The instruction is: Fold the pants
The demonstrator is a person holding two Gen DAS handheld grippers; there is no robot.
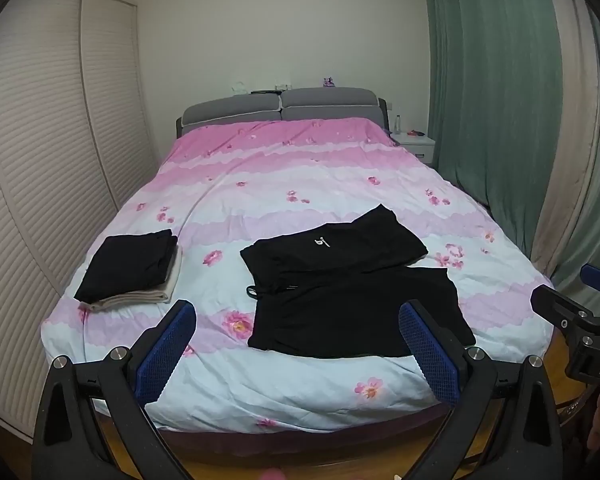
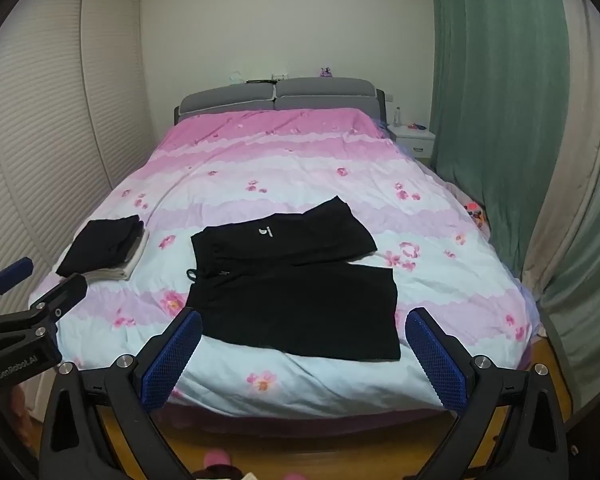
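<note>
Black shorts-like pants (image 1: 352, 280) (image 2: 296, 284) lie spread flat on the near end of the bed, waistband to the left with a drawstring loop, legs pointing right, a small white logo on the far leg. My left gripper (image 1: 298, 320) hangs open above the bed's foot edge, short of the pants, nothing between its blue pads. My right gripper (image 2: 304, 330) is likewise open and empty, in front of the pants' near edge. Each gripper also shows at the side of the other's view.
A folded stack (image 1: 130, 266) (image 2: 104, 248), black garment on a beige one, sits at the bed's left. The bed (image 1: 300, 168) has a pink floral cover. Louvred wardrobe doors (image 1: 40, 140) stand left, green curtains (image 1: 500, 100) and a white nightstand (image 1: 414, 146) right. Wooden floor below.
</note>
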